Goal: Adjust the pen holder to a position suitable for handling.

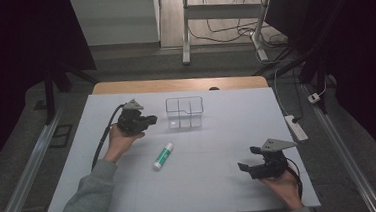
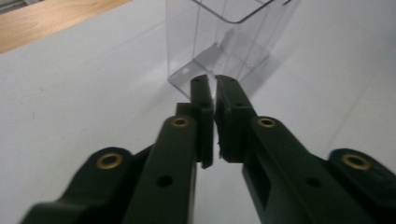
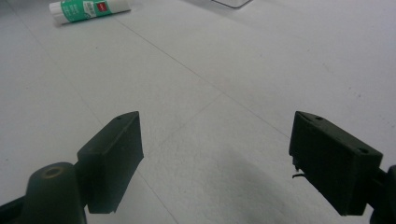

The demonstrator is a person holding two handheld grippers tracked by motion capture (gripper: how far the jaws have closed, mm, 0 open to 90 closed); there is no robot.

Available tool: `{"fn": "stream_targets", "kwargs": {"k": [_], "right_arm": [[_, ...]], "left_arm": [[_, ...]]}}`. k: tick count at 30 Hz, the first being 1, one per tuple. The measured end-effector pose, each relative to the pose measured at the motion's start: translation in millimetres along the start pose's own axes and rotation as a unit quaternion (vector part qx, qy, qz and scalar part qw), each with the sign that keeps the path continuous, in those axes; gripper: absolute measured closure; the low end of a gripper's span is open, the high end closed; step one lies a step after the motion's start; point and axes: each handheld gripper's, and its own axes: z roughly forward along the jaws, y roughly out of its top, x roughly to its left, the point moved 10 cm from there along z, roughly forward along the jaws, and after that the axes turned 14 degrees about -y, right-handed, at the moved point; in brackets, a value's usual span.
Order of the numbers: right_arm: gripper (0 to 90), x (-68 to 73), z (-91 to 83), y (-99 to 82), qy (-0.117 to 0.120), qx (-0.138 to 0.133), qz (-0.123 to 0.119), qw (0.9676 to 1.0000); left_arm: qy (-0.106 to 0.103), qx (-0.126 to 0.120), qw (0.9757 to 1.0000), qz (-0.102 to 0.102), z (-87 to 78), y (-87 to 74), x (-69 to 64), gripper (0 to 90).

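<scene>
A clear plastic container [image 1: 185, 112] with inner dividers stands at the back middle of the white table [image 1: 221, 179]. My left gripper [image 1: 152, 120] hovers just left of it, pointing toward it. In the left gripper view the container [image 2: 229, 37] rises right beyond the gripper [image 2: 215, 81], whose pads stand a narrow slit apart with nothing between them. A green and white glue stick [image 1: 163, 156] lies flat in front of the container, also at the top left of the right gripper view [image 3: 88, 9]. My right gripper [image 1: 247, 158] rests near the front right, open and empty [image 3: 215, 140].
A white power strip [image 1: 296, 127] lies at the table's right edge. A wooden strip [image 1: 179, 84] borders the far side. Behind it stand desk legs [image 1: 186, 31] and floor cables. A black cable [image 1: 101, 142] trails from the left gripper.
</scene>
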Motion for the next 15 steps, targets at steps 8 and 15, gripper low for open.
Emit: {"fn": "stream_targets", "kwargs": {"k": [8,15], "right_arm": [[17.0,0.0,-0.1,1.1,0.002,-0.005,0.001,1.0000],[17.2,-1.3,0.8,2.0,0.000,-0.005,-0.001,1.0000]], "left_arm": [[-0.017,0.010,0.9998,0.005,-18.6,-5.1,-19.5,54.9],[-0.025,0.041,0.9988,-0.006,-26.4,-13.9,-29.7,41.9]]}}
